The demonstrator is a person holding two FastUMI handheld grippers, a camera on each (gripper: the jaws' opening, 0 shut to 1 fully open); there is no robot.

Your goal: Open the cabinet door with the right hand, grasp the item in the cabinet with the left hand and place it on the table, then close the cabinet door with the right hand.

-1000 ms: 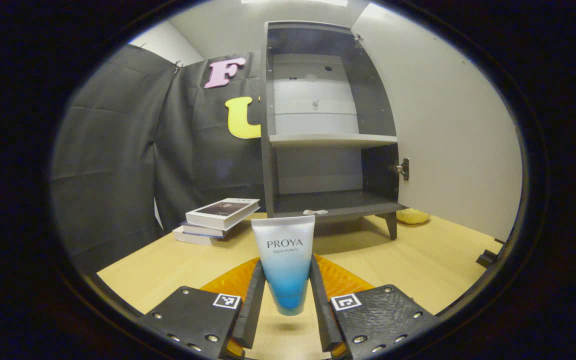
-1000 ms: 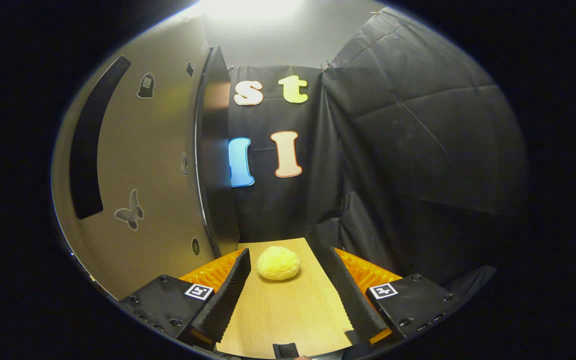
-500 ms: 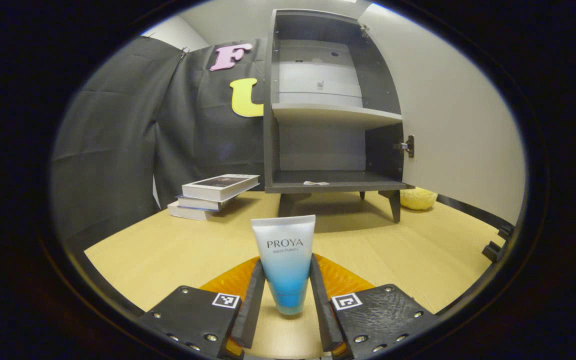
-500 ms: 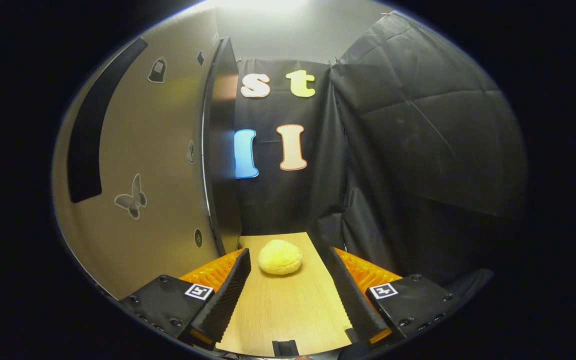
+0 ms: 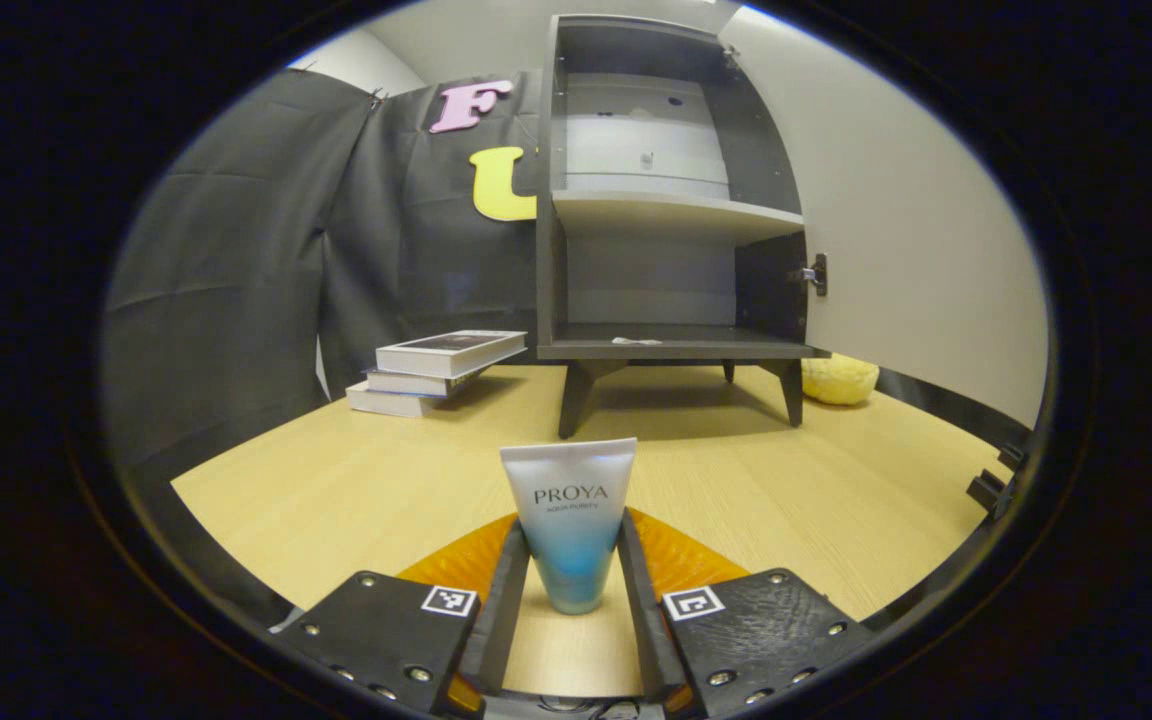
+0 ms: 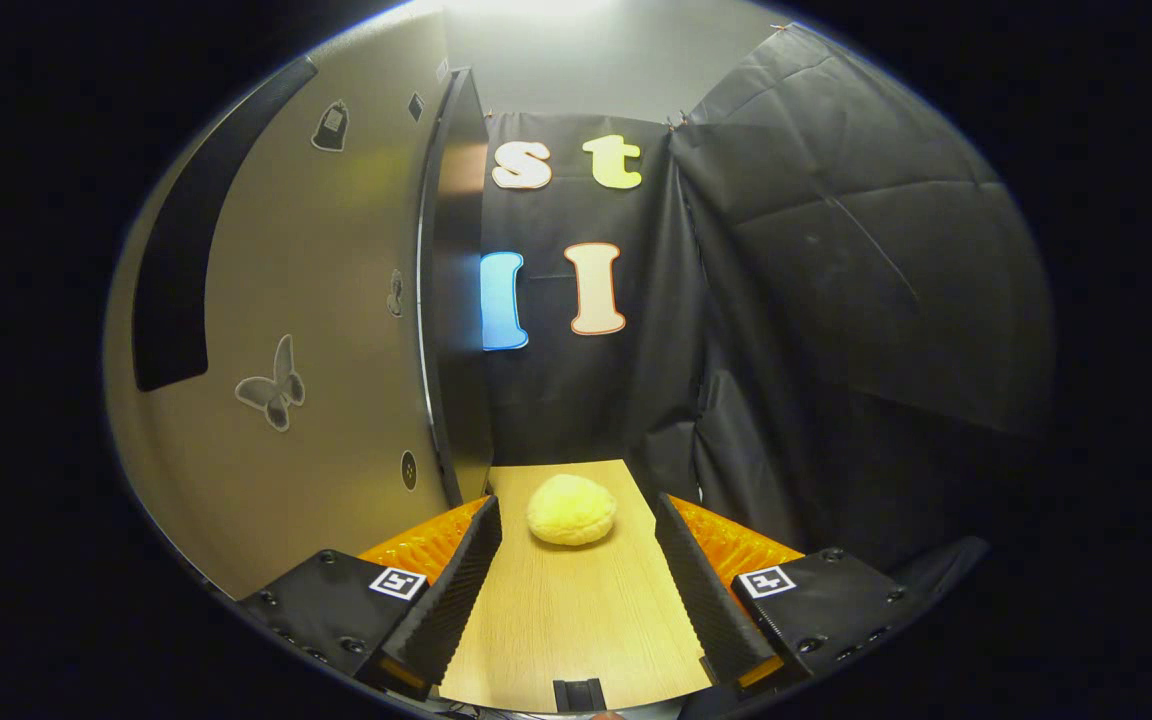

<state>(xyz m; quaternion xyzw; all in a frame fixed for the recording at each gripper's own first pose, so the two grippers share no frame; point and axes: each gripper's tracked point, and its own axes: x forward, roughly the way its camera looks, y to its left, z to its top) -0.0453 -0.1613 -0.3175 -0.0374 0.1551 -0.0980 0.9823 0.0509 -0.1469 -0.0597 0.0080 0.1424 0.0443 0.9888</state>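
In the left gripper view, my left gripper (image 5: pixel 569 575) is shut on a white-and-blue cosmetic tube (image 5: pixel 569 515), held upright with its cap end down, close over the wooden table (image 5: pixel 356 490). Beyond it stands the dark cabinet (image 5: pixel 656 210) on legs, its door (image 5: pixel 896 250) swung wide open to the right; both shelves look bare apart from a small scrap on the lower one. In the right gripper view, my right gripper (image 6: pixel 576 560) is open with nothing between its fingers, beside the outer face of the open door (image 6: pixel 316 330), which carries a dark handle strip (image 6: pixel 176 290).
A stack of books (image 5: pixel 436 365) lies on the table left of the cabinet. A yellow sponge-like lump (image 5: pixel 839 380) sits right of the cabinet legs, and also ahead of my right gripper as the lump (image 6: pixel 571 510). Black cloth walls surround the table.
My left gripper has come down and back from the cabinet with the tube, which now sits near the tabletop. The right gripper has shifted slightly and stays open.
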